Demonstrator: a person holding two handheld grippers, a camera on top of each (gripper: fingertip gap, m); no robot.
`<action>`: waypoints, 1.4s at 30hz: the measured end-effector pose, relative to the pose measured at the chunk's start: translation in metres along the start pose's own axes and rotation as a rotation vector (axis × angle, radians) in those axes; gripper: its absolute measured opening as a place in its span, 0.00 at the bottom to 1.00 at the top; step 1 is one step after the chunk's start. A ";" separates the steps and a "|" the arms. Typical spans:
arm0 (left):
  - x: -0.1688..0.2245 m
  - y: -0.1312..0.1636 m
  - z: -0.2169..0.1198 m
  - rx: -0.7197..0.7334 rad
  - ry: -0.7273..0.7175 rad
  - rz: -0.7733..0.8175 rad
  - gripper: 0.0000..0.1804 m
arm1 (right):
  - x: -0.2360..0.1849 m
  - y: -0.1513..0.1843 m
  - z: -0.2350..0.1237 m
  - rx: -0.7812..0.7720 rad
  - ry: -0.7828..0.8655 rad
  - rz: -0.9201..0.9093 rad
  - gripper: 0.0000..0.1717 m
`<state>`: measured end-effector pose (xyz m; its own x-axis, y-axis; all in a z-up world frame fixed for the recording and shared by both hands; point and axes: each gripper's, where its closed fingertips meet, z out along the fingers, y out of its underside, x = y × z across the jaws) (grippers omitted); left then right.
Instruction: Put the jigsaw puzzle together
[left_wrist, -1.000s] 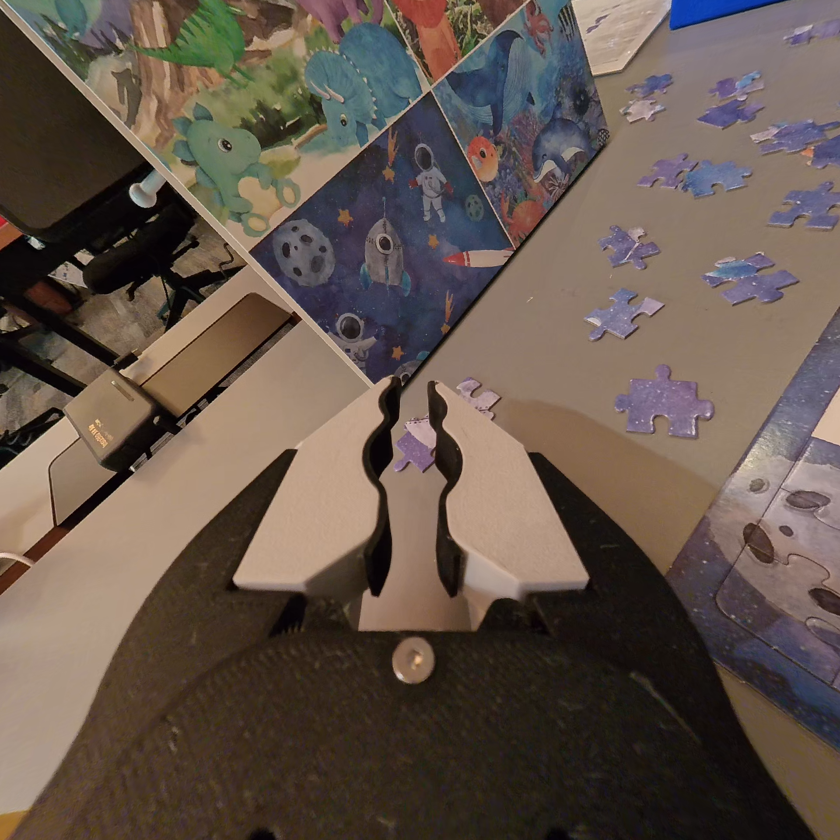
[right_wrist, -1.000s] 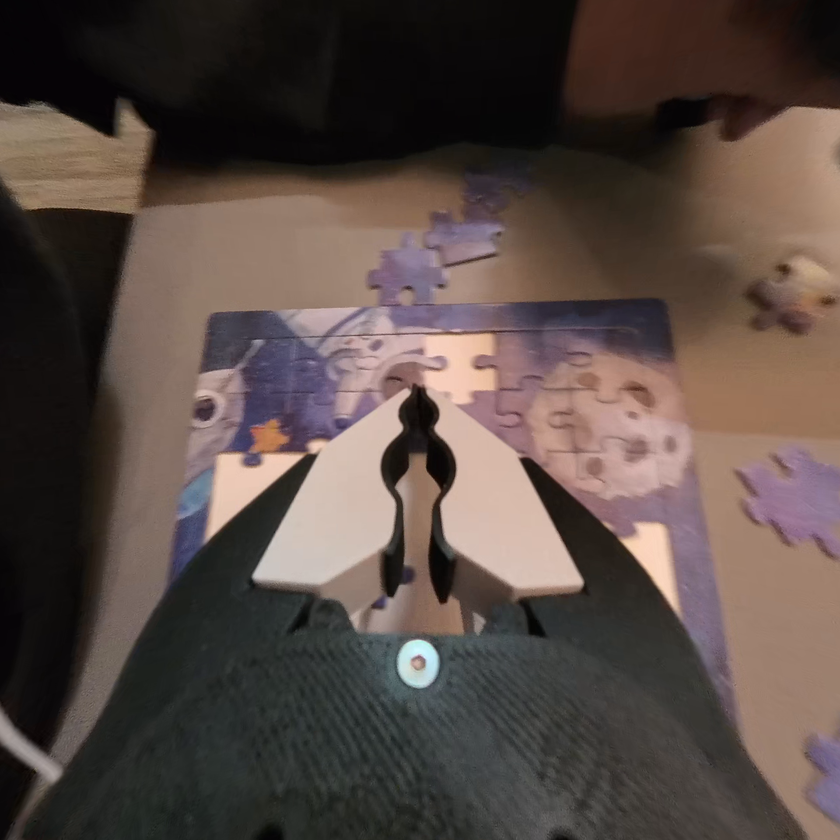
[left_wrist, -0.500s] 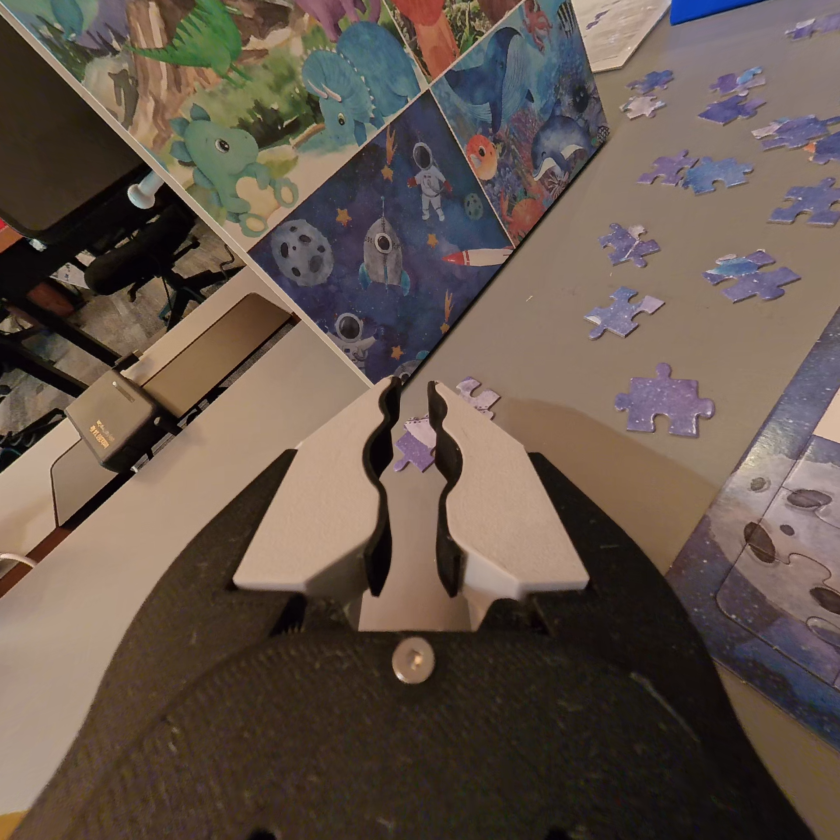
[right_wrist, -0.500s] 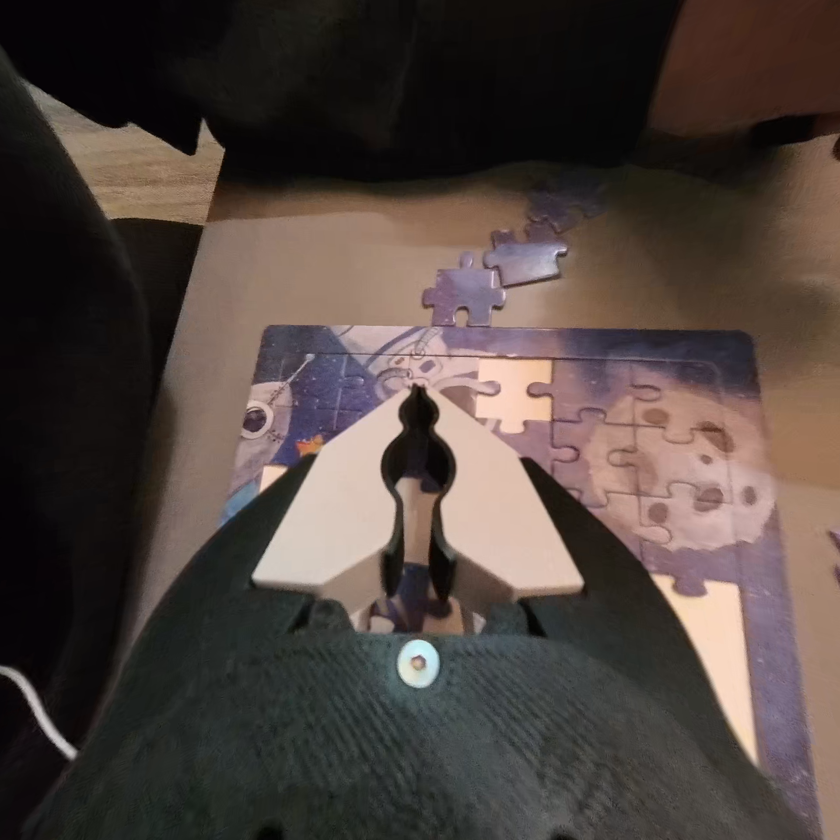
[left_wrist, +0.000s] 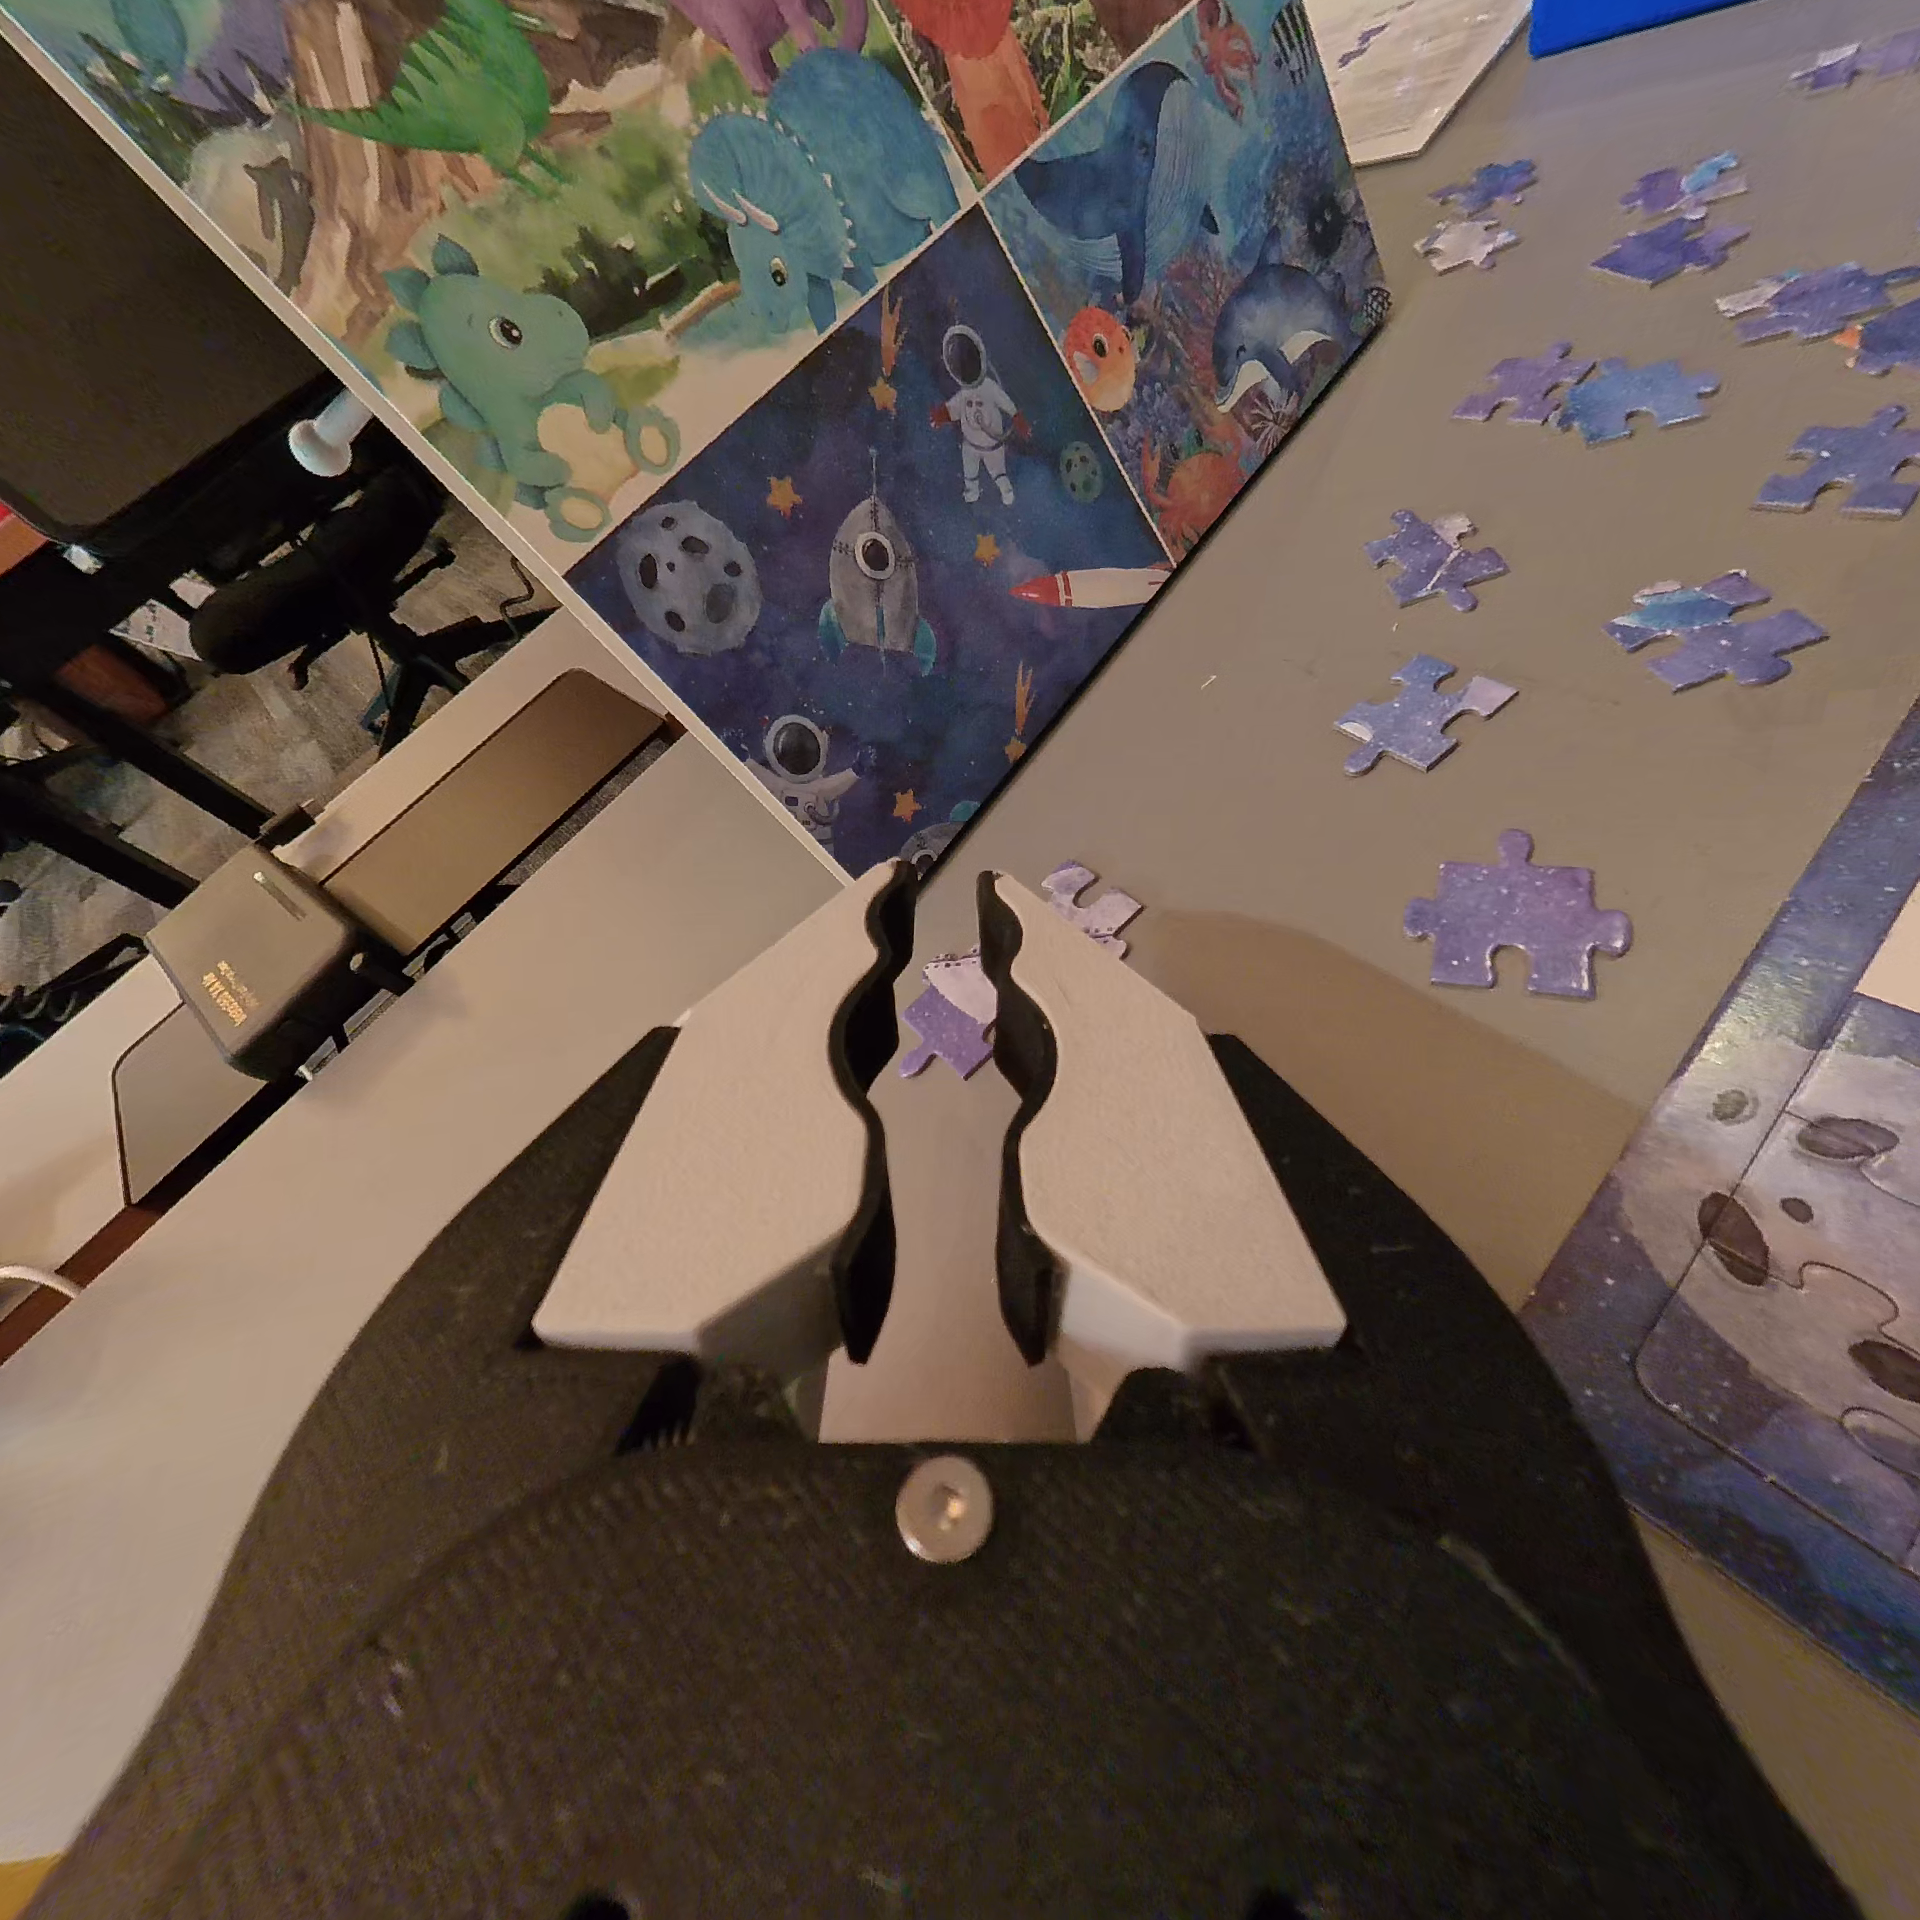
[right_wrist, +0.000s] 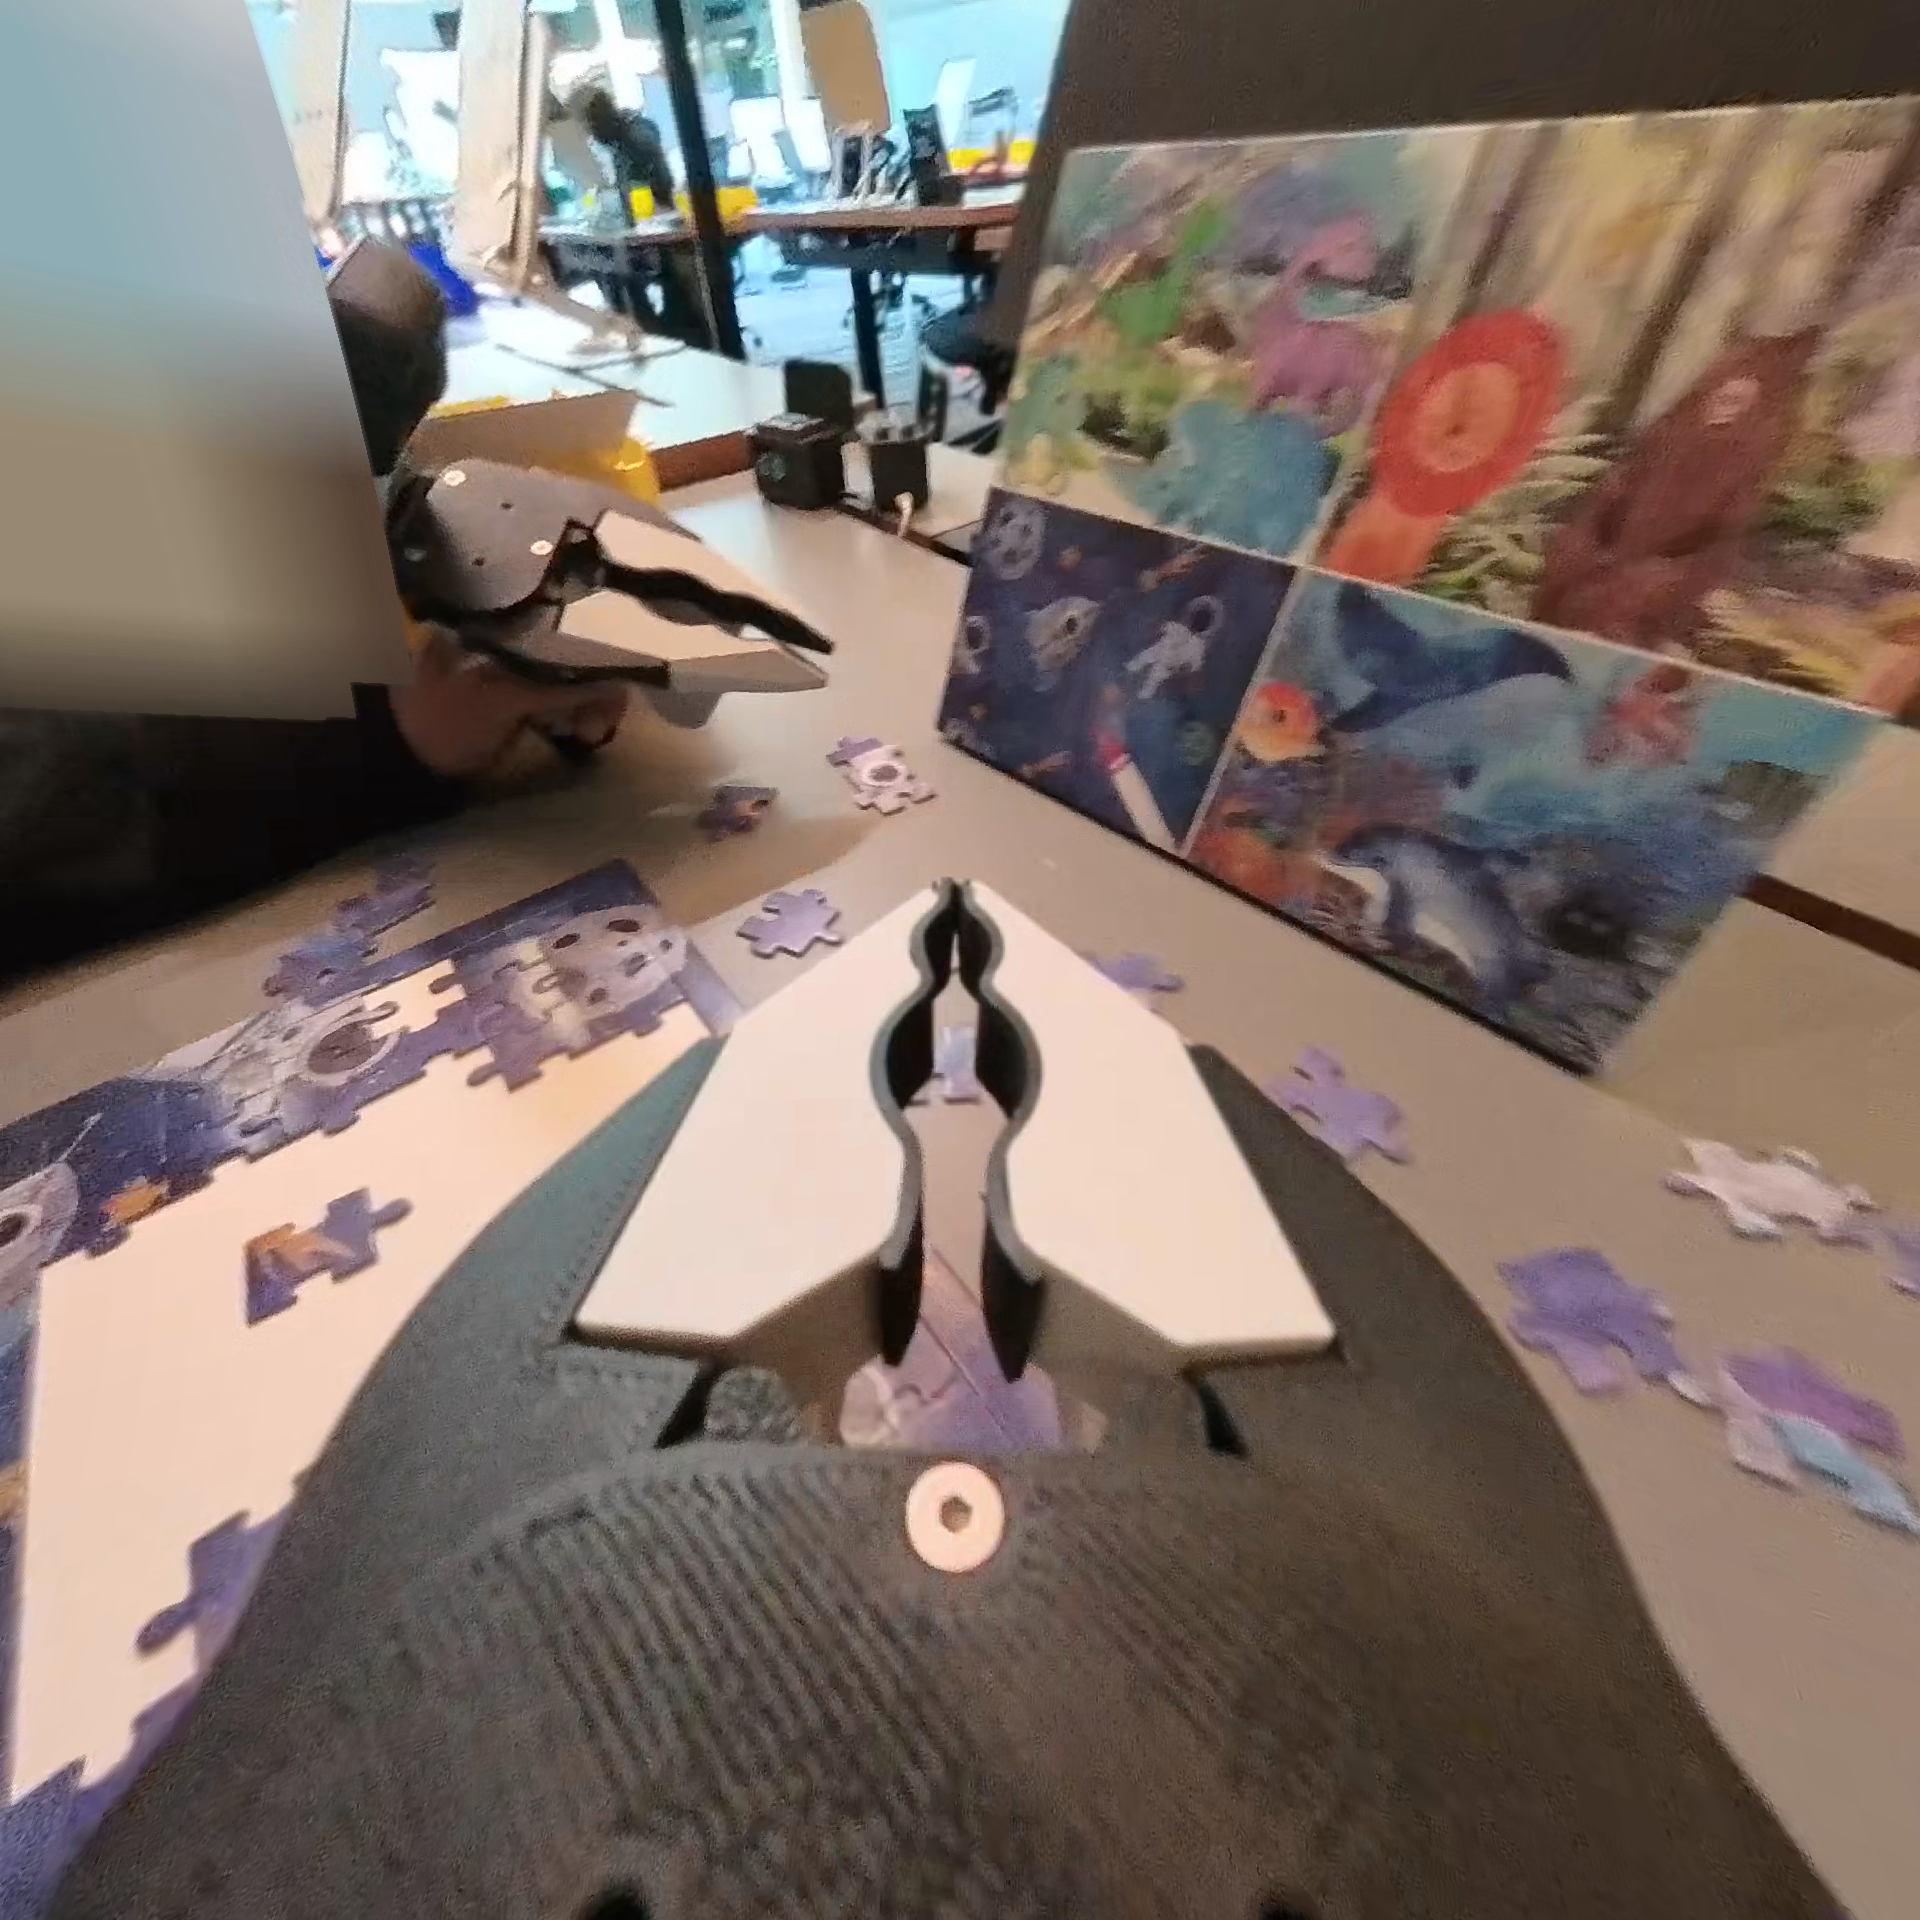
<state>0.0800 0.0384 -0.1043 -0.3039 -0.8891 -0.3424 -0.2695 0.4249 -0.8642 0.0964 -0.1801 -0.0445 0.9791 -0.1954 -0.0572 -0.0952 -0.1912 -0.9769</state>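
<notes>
My left gripper (left_wrist: 940, 888) has its jaws slightly apart and holds nothing. It hovers low over the grey table (left_wrist: 1247, 665). A purple-and-white puzzle piece (left_wrist: 951, 1013) lies flat on the table below the gap, and neither pad presses it. A second pale piece (left_wrist: 1096, 909) lies just beyond my right finger.

My right gripper (right_wrist: 956, 888) is closed tip to tip with nothing between the pads. It is raised above the near edge of the space puzzle board (right_wrist: 343, 1049), which is partly filled, with bare backing showing across much of it. One small piece (right_wrist: 322, 1252) sits alone on that bare backing.

Farther out, loose blue and purple pieces (left_wrist: 1517, 925) are scattered over the table, most of them well apart from one another. The upright puzzle box (left_wrist: 883, 499) stands behind them, painted with dinosaurs, sea creatures and astronauts.

I judge these pieces to be thin, stiff card: very light, smooth on the printed face, and likely to slide instead of lifting. The tabs look like the weak spots, so I would pinch across the body of a piece from its edges.

A dark block (left_wrist: 249, 977) on the neighbouring desk carries small printed lettering, and a printed sheet (left_wrist: 1413, 73) lies at the far edge of the table. I see no brand mark on the box faces in view.
</notes>
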 end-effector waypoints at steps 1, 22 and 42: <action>0.000 0.000 0.000 0.000 0.000 0.000 0.05 | 0.011 0.000 -0.009 0.010 0.029 0.009 0.00; 0.000 0.000 0.000 -0.001 -0.002 0.004 0.05 | 0.045 0.025 -0.029 -0.020 0.128 0.055 0.00; 0.000 0.000 0.000 0.000 -0.002 0.003 0.05 | 0.046 0.012 -0.035 0.055 0.127 0.076 0.00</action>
<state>0.0799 0.0380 -0.1045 -0.3032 -0.8880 -0.3457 -0.2688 0.4278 -0.8630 0.1338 -0.2251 -0.0521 0.9384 -0.3281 -0.1087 -0.1551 -0.1185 -0.9808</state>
